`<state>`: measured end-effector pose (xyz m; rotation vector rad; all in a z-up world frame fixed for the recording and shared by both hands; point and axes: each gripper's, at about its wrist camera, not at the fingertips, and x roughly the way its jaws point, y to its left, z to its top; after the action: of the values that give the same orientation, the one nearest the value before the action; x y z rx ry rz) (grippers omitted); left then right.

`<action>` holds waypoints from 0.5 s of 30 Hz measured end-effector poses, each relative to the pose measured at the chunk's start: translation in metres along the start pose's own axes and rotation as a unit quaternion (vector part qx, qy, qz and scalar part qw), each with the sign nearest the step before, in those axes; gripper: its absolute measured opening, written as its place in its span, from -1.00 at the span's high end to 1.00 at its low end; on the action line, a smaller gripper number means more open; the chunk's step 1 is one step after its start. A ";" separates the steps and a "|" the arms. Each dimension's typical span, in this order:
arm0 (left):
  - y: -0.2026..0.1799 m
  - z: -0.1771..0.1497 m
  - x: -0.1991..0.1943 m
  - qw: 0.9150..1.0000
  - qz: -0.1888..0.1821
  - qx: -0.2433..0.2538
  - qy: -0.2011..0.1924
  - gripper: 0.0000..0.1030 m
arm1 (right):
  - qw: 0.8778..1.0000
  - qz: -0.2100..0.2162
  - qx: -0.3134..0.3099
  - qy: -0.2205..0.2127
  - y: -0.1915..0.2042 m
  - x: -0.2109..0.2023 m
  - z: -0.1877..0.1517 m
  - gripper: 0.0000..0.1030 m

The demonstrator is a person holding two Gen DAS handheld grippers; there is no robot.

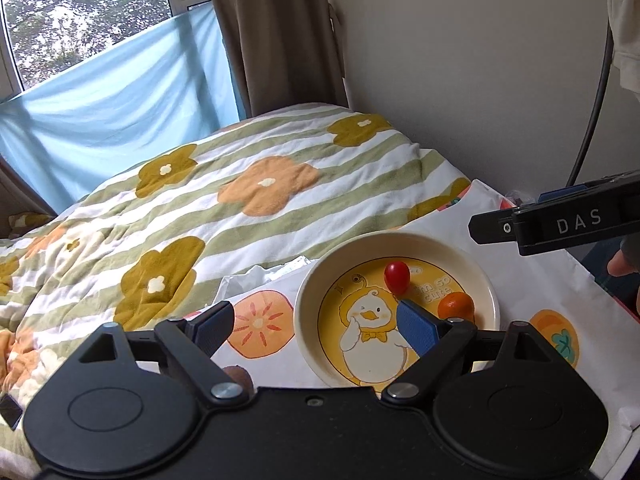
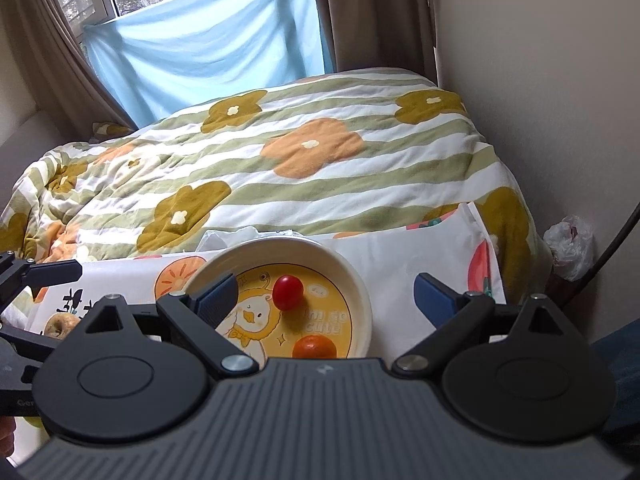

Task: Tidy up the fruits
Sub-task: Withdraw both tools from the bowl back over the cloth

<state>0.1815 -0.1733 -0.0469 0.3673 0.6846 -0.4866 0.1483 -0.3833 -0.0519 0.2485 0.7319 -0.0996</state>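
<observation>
I am holding both my left claw (image 1: 316, 326) and right claw (image 2: 326, 294) spread and empty. The cherry tomato (image 1: 397, 277) and small orange (image 1: 455, 306) are sitting in the duck bowl (image 1: 486, 280); a brownish fruit (image 2: 61, 323) on the cloth's left edge is seemingly waiting.

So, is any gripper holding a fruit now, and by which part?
No. The left gripper and right gripper are open and empty; the tomato and orange lie in the bowl.

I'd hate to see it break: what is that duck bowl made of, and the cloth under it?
The cream round bowl with the yellow duck print looks like glazed ceramic or melamine: smooth, thick-rimmed, faintly shiny; I can't tell which. The white persimmon-print cloth looks like thin matte woven fabric, lying slightly creased.
</observation>
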 end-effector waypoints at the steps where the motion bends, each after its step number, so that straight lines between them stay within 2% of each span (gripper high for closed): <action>1: -0.001 -0.002 -0.009 1.000 0.006 -0.005 -0.005 -0.77 | 1.000 0.003 -0.004 -0.002 0.001 -0.006 -0.002 -1.00; 10: -0.006 -0.040 -0.081 0.996 0.060 -0.062 -0.032 -0.77 | 0.998 0.041 -0.041 -0.008 0.017 -0.050 -0.026 -1.00; 15: -0.005 -0.065 -0.111 0.991 0.095 -0.088 -0.034 -0.77 | 0.996 0.067 -0.056 -0.005 0.030 -0.064 -0.040 -1.00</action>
<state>0.0711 -0.1127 -0.0199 0.2452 0.6152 -0.2543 0.0800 -0.3442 -0.0315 0.1903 0.7059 0.0675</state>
